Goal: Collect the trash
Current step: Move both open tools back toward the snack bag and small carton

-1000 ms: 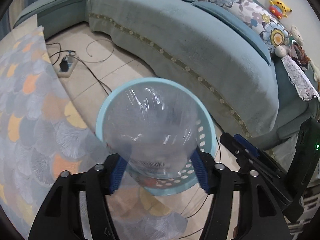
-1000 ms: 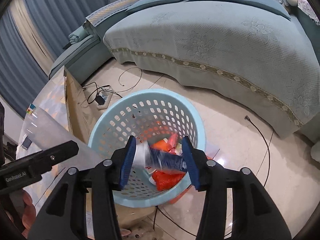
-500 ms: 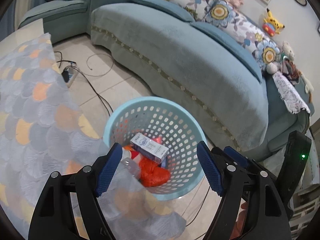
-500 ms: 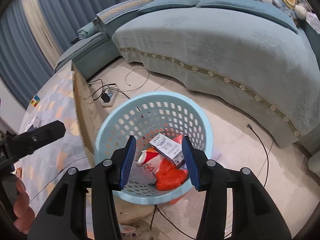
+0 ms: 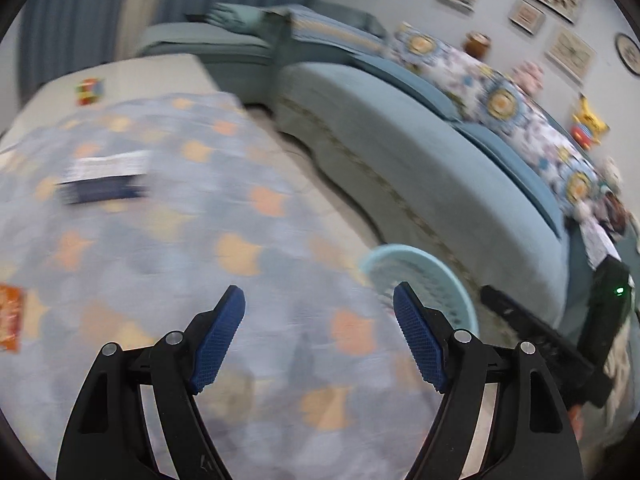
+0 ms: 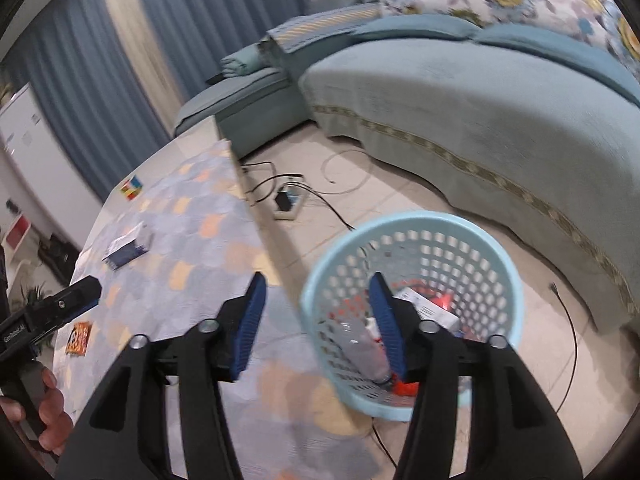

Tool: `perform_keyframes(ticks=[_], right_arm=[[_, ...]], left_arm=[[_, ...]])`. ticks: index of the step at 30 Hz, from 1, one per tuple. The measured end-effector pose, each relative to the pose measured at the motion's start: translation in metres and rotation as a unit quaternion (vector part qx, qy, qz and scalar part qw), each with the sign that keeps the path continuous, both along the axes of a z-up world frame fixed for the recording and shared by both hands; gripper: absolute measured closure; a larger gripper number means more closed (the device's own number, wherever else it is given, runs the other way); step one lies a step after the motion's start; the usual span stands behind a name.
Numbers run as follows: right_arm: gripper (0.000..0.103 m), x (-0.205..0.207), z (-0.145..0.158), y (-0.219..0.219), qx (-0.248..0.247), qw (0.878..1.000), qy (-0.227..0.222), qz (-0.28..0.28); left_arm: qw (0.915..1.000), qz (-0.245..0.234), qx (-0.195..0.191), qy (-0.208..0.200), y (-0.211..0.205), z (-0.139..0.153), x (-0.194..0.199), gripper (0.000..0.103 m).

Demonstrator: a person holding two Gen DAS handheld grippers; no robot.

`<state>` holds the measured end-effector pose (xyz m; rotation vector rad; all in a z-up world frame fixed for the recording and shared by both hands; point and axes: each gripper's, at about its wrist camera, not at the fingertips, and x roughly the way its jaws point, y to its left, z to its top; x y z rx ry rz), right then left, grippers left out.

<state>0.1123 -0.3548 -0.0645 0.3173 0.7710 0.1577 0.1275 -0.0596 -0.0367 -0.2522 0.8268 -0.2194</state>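
My left gripper hangs open and empty over the table's patterned cloth. On the cloth lie a dark blue and white box and, at the left edge, an orange wrapper. My right gripper is empty and its jaws are opening; it is poised above the table edge and the light blue basket. In the basket lie a clear bottle, a white box and orange scraps. The right wrist view also shows the blue box and the wrapper. The left view is motion-blurred.
A colourful cube sits at the table's far corner. The teal sofa curves behind the basket. A power strip and cables lie on the tiled floor. A hand holds the left gripper at the frame's left edge.
The left gripper let a clear bottle fall into the basket and swung left over the table. The right gripper dropped a blue and white pack there, shifted left, and its jaws widened.
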Motion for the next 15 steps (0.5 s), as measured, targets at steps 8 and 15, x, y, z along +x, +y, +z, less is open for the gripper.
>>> perform_keyframes(ticks=[8,15], right_arm=[[0.035,0.017,0.011,0.086,-0.019,0.996,-0.016,0.087],[0.034,0.029,0.007,0.149,-0.027,0.989,-0.015,0.144]], left_arm=[[0.9874,0.157,0.023,-0.002,0.132,-0.002,-0.037,0.026],[0.9631,0.266,0.037,0.020,0.234,-0.023,-0.059,0.025]])
